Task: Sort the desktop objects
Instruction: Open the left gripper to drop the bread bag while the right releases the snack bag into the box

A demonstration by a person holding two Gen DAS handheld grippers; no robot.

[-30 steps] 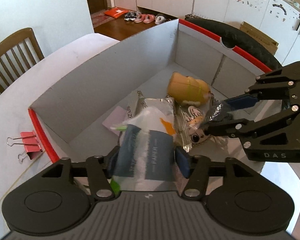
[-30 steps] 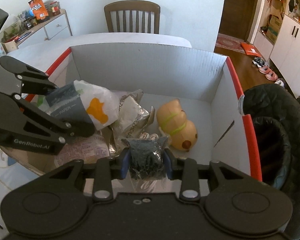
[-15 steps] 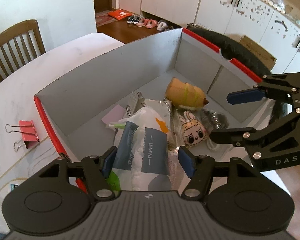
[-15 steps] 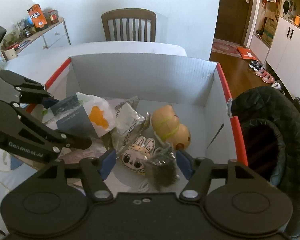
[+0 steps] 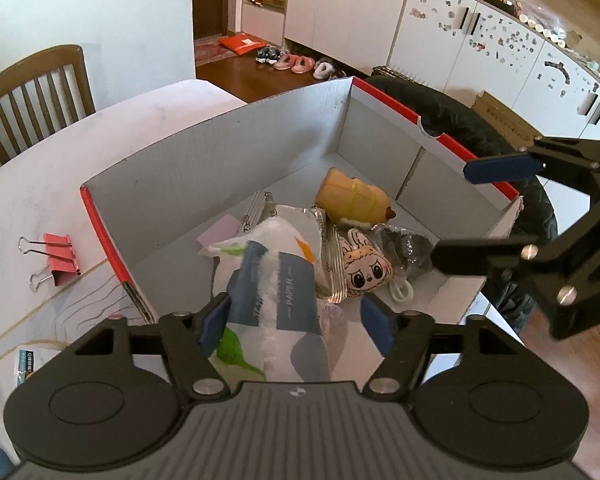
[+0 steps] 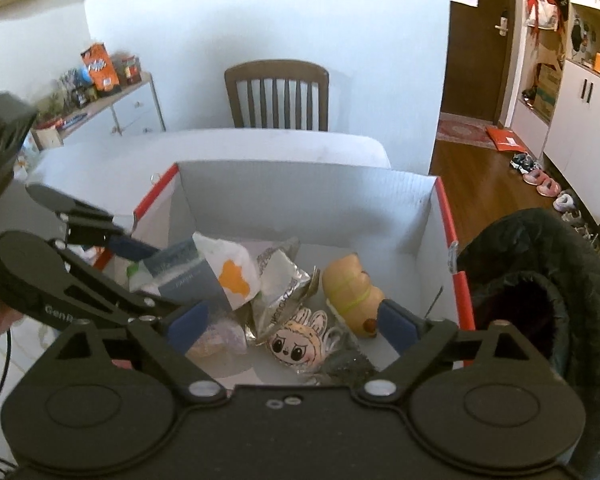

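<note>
Tissue pack sits between your left gripper pads over box — jaws look parted, grip uncertain. Right gripper spread wide, empty, above bunny toy. Drop-off step; next — fetch red binder clip from table.

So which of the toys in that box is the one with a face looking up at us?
The flat bunny-eared doll, with big eyes and pink cheeks. It lies face-up between the silver wrapper and the dark glittery pouch. The tan plush behind it lies on its side.
</note>
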